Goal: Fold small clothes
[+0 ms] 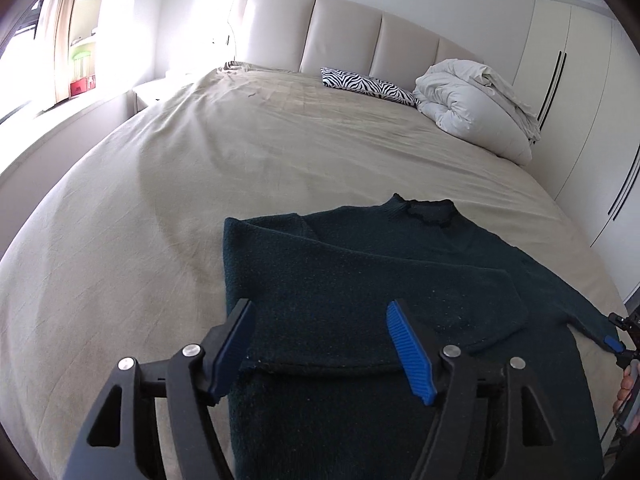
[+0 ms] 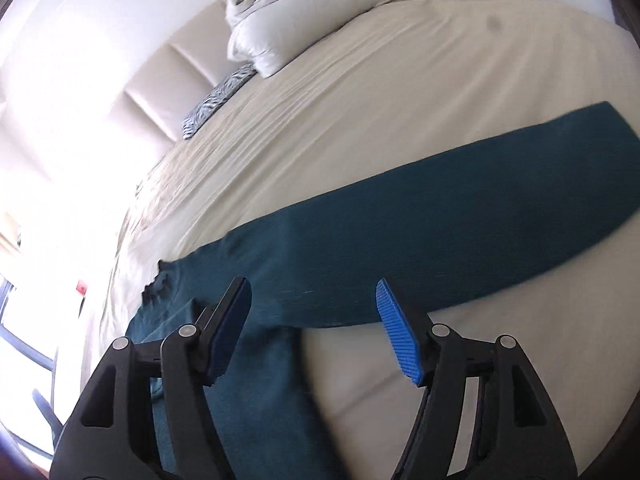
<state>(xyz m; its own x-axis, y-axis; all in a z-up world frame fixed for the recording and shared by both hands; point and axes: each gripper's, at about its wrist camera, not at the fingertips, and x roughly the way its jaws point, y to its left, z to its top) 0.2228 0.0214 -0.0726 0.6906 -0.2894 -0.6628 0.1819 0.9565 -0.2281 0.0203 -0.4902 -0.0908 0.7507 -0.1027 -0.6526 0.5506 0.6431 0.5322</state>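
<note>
A dark teal knit sweater [image 1: 360,272] lies flat on the beige bed [image 1: 200,168], collar toward the headboard, with one sleeve folded across its chest. My left gripper [image 1: 320,324] hovers over the folded sleeve's cuff end, open, blue pads apart with nothing pressed between them. In the right wrist view the sweater's other sleeve [image 2: 460,208] stretches straight out to the right over the sheet. My right gripper [image 2: 312,300] stands open above the sleeve's shoulder end, holding nothing. The right gripper's tip [image 1: 614,344] and a hand show at the left wrist view's right edge.
A bundled white duvet [image 1: 472,104] and a zebra-print pillow [image 1: 368,86] lie by the padded headboard [image 1: 344,32]. White wardrobe doors [image 1: 580,100] stand to the right of the bed. A bright window and shelves are at the left.
</note>
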